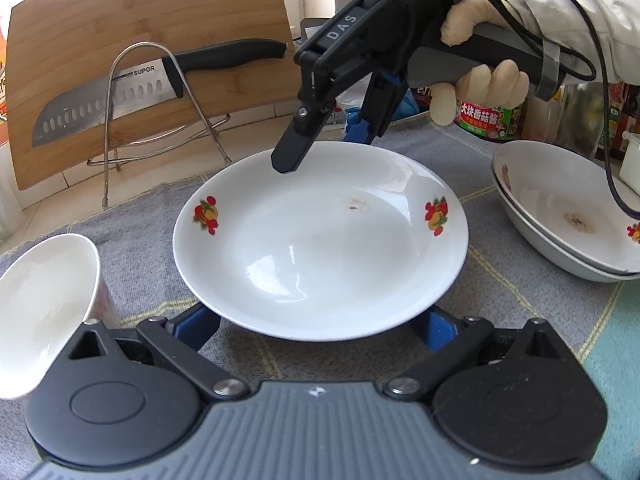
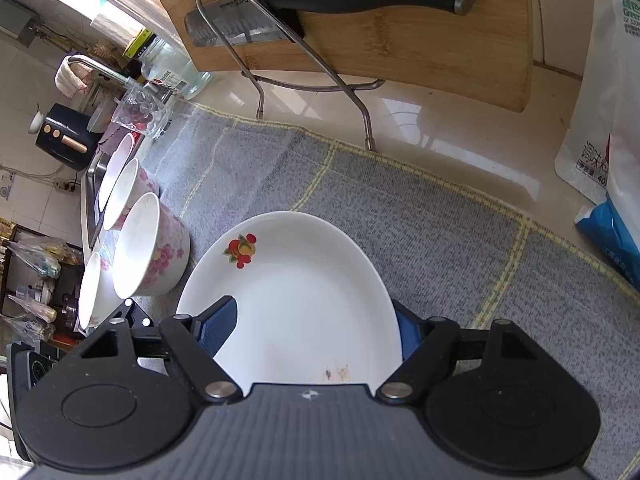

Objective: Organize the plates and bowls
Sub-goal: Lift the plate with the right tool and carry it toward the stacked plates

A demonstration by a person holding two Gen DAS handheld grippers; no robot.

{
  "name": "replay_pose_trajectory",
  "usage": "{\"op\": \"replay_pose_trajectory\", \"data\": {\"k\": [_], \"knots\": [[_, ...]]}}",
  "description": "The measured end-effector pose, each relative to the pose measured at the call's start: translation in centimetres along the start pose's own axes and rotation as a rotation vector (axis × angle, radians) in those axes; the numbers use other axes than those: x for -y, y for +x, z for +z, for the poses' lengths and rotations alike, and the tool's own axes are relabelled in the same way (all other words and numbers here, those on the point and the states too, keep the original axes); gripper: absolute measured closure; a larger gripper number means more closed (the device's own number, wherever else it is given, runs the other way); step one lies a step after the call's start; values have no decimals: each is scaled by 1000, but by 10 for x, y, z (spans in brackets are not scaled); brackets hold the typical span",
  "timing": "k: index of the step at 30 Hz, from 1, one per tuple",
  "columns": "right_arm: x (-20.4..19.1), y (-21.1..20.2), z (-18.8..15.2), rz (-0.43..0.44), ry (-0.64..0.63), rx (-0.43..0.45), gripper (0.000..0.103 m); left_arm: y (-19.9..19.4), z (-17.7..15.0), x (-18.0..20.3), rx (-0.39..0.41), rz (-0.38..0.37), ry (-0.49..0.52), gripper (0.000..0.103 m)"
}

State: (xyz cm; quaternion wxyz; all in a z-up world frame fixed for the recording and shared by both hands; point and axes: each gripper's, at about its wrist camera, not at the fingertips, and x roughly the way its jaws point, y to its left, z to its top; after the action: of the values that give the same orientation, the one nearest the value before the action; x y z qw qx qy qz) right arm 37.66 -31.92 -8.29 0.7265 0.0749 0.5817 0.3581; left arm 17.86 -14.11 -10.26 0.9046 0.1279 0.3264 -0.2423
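A white plate [image 1: 320, 240] with red fruit prints lies on the grey cloth; it also shows in the right wrist view [image 2: 300, 300]. My left gripper [image 1: 320, 326] is open, its blue fingers under the plate's near rim on both sides. My right gripper [image 2: 316, 326] is open and straddles the plate's far rim, one finger [image 1: 292, 148] above the rim and the other behind it. Two stacked plates [image 1: 560, 216] sit at the right. Several floral bowls [image 2: 152, 244] stand to the left of the plate.
A bamboo cutting board [image 1: 152, 52] with a knife [image 1: 120, 96] leans on a wire rack [image 1: 160, 120] behind the cloth. A can [image 1: 492, 120] and bottles stand at the back right. A white bag [image 2: 600, 120] stands on the counter. A sink and faucet [image 2: 100, 72] lie beyond the bowls.
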Motion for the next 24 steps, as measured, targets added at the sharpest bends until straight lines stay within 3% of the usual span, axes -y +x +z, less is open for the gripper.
{"op": "replay_pose_trajectory", "data": {"k": [24], "knots": [[-34, -38, -40, -25, 4, 95, 19, -41, 8, 10, 16, -45, 50, 3]]}}
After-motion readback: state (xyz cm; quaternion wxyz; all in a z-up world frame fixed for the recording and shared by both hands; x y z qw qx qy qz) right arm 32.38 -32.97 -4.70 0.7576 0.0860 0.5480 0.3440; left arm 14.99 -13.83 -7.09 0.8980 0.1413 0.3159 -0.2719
